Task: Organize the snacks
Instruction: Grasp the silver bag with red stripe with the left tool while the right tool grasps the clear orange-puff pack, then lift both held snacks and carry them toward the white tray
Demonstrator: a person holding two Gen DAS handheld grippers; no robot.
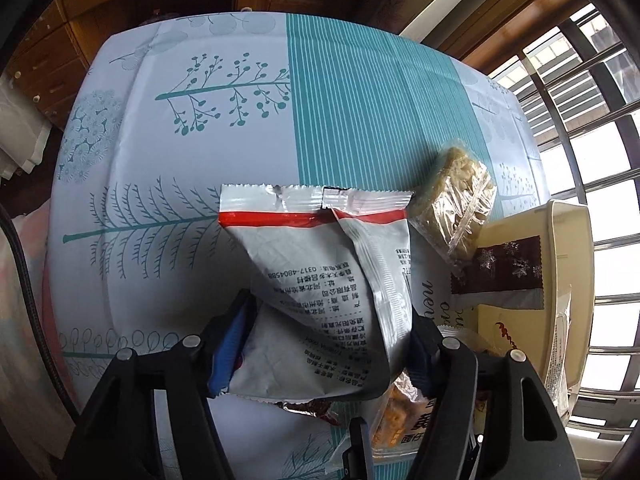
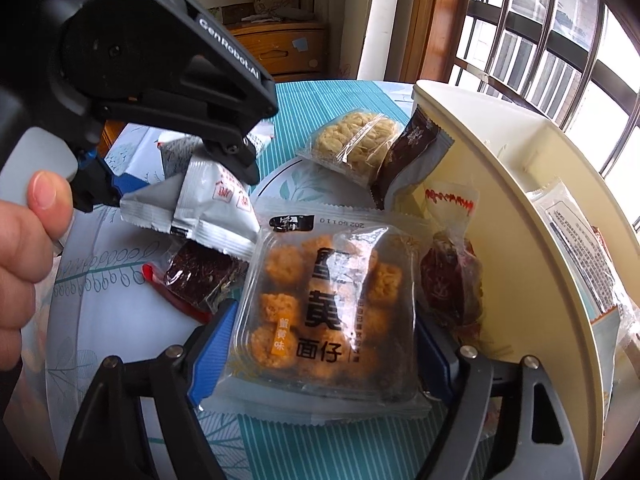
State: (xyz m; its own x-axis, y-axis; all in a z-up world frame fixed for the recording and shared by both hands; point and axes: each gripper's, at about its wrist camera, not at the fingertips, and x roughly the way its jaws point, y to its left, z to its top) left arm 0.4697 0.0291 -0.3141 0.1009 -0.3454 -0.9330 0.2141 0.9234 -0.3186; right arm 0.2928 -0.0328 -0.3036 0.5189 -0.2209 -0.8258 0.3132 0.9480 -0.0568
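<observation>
Currently organizing snacks on table with teal-and-white tablecloth [image 1: 352, 92]. Landmark: cream container [image 2: 516, 208] at table edge by the barred window.

Left gripper [image 1: 320, 344] pinching a grey snack packet [image 1: 320, 280], printed back up, red stripe near sealed top; packet lifted off the cloth, well left of the container. Seen from right wrist view: same left gripper [image 2: 172, 184], packet [image 2: 200, 204] crumpled between the pads, a hand [image 2: 24, 248] on the handle.

Right gripper [image 2: 320, 344] closed on a clear pack of orange fried noodle bites [image 2: 320, 304], just left of the container wall.

Touching the container's outer wall: clear-wrapped dark red date [image 2: 452, 280]. Leaning on its near corner: brown-and-grey sachet [image 2: 404, 152]. Beyond that sachet, farther from the container: pale noodle-cake bag [image 2: 356, 144], flat on cloth. Left of the noodle-bite pack: dark red snack in clear wrap [image 2: 196, 276], partly under the grey packet.

Inside the container: white printed packets [image 2: 572, 232], contents unreadable.
</observation>
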